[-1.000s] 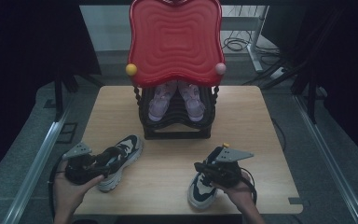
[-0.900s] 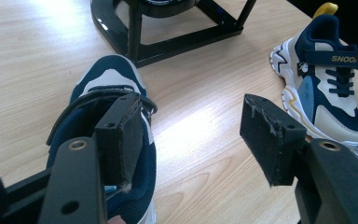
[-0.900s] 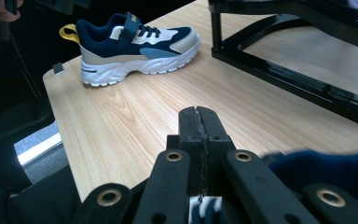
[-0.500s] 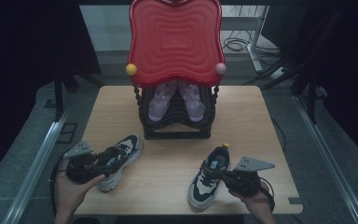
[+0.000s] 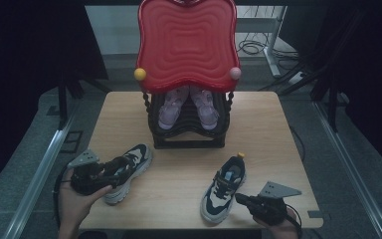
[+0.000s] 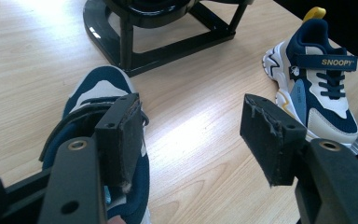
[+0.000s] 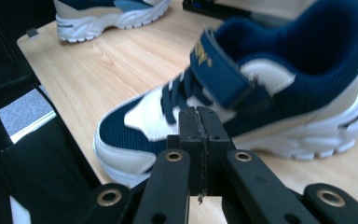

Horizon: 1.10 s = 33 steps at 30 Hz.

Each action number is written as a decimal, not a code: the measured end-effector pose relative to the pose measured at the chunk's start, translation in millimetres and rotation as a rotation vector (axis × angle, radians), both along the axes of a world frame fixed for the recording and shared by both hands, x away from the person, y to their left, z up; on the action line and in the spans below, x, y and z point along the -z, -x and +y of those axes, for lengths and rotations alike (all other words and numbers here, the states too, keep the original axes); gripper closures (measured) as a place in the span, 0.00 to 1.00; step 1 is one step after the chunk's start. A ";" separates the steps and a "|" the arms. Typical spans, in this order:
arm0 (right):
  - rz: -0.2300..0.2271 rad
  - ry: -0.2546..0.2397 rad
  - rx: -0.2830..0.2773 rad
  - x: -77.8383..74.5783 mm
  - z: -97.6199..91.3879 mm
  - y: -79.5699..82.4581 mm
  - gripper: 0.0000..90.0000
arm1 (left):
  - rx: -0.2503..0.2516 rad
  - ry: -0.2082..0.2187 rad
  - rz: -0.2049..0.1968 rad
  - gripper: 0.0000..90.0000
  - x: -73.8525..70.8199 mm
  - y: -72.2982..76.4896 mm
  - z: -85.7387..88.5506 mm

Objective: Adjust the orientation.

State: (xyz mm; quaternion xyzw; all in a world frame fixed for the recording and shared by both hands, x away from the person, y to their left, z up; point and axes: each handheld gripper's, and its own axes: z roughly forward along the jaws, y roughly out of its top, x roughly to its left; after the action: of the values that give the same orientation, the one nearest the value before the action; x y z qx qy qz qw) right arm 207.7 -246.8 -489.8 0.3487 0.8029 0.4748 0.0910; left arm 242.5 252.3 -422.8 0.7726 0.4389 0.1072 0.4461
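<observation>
Landmark: black ribbed shoe rack point(image 5: 188, 130) with a red wavy plastic top point(image 5: 186, 42), standing at the far middle of the light wooden table point(image 5: 268, 134).

Right navy-and-cream child's sneaker with a yellow heel tab point(image 5: 224, 185): sits upright on the table in front of the rack and to its right, toe toward the near edge. The right gripper point(image 5: 244, 200) lies just beside this sneaker's toe end, on its right side, near the table's front edge. In the right gripper view its two black pads meet flush with nothing between them point(image 7: 199, 135), and the sneaker's side point(image 7: 242, 102) lies just ahead of the tips; contact cannot be confirmed.

Left navy-and-cream sneaker point(image 5: 125, 169): in front of the rack and to its left, tilted. The left gripper point(image 5: 110, 172) is over it, jaws spread wide apart; one pad point(image 6: 121, 140) rests against the shoe's upper point(image 6: 103, 86), the other stands over bare wood.

Two pink sneakers point(image 5: 185, 105) sit inside the rack.
</observation>
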 end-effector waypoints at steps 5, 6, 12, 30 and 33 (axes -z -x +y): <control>0.025 0.004 -0.001 10.1 -0.5 2.9 1.00 | 0.005 -0.001 0.006 0.43 1.8 -1.5 -1.6; 0.028 0.006 -0.001 11.6 -0.4 3.7 1.00 | 0.005 -0.001 0.005 0.43 1.8 -1.6 -1.5; 0.045 0.025 -0.008 18.5 2.8 5.4 1.00 | 0.001 0.001 0.000 0.43 1.6 -0.9 -1.3; 0.057 0.063 -0.025 25.5 11.5 1.2 1.00 | 0.001 -0.008 0.006 0.44 4.4 0.7 -2.5; 0.052 0.060 -0.031 24.7 12.1 -0.1 1.00 | -0.004 -0.010 0.006 0.44 4.2 2.3 -1.6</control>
State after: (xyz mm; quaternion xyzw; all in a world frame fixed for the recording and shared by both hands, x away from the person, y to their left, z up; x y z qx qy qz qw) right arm 207.8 -234.7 -514.5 0.3457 0.8241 0.4427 0.0731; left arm 240.2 250.6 -427.1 0.7742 0.4413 0.1079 0.4408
